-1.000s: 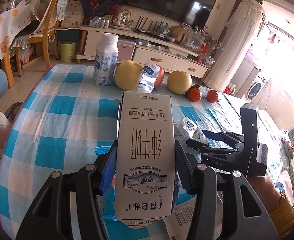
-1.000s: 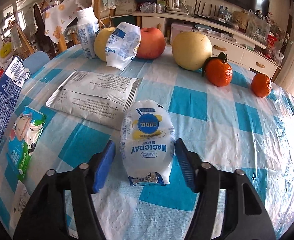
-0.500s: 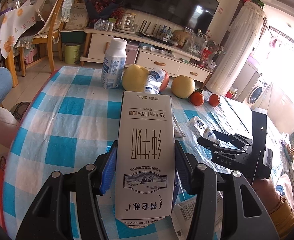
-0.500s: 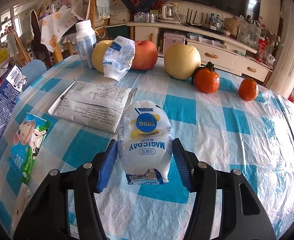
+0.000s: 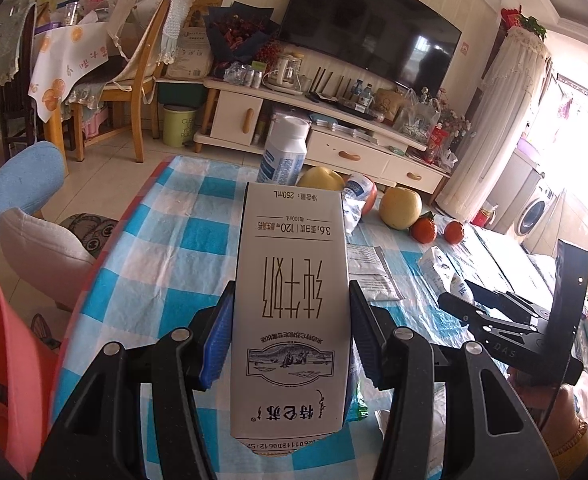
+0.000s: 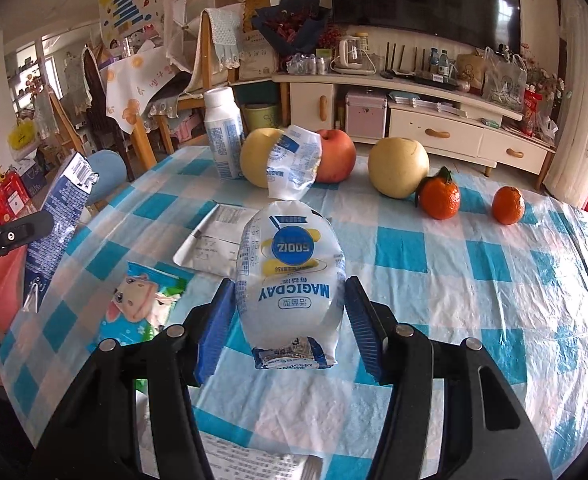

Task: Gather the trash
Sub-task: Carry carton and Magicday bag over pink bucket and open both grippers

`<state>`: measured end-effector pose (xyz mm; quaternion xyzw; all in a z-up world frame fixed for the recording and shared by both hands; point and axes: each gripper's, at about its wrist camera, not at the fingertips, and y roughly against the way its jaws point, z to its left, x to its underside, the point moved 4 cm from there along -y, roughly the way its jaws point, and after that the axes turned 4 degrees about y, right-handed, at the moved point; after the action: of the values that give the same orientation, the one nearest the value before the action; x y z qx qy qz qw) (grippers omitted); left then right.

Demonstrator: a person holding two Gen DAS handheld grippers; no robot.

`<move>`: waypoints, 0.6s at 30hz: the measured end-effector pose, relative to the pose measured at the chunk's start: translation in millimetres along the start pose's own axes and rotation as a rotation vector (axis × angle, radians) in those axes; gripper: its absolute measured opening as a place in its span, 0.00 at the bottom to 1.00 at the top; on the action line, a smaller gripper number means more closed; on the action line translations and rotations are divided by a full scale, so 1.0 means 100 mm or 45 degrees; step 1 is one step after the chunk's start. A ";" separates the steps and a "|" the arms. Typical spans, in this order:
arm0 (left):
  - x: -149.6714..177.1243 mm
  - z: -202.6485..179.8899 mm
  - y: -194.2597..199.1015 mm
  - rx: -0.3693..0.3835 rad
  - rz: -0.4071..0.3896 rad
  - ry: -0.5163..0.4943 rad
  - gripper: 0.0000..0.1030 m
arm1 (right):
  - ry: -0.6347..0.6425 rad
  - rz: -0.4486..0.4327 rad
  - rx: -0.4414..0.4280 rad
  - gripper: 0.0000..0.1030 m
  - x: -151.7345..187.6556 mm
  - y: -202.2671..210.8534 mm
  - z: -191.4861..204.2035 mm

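two grippers — left gripper (image 5: 290, 344), right gripper (image 6: 290, 330) — loaded above table (image 6: 473, 296)

White milk carton (image 5: 292, 316), brown lettering, was upside down w/ its print inverted, clamped between blue pads above the checked cloth. White-blue milk pouch (image 6: 292, 280), puffy, was gripped likewise, crimped end nearest cam. Second pouch (image 6: 294, 162) leaned crumpled vs fruit; flat silver wrapper (image 6: 214, 244) & green cartoon packet (image 6: 144, 304) lay on cloth.
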<state>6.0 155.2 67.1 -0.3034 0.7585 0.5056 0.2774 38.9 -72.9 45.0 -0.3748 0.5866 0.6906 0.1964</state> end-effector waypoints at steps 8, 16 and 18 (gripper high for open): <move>-0.10 0.27 0.21 -0.146 -0.076 0.028 0.53 | 0.059 -0.040 -0.122 0.56 -0.13 0.16 0.59; -0.17 0.63 0.48 -0.277 -0.133 0.087 0.53 | 0.157 -0.067 -0.235 0.56 -0.25 0.23 1.28; -0.20 0.73 0.56 -0.317 -0.149 0.102 0.53 | 0.187 -0.066 -0.263 0.56 -0.29 0.21 1.47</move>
<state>-14.2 244.4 90.4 -0.3990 0.6814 0.5664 0.2361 0.4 67.4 85.4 -0.4576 0.5153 0.7127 0.1311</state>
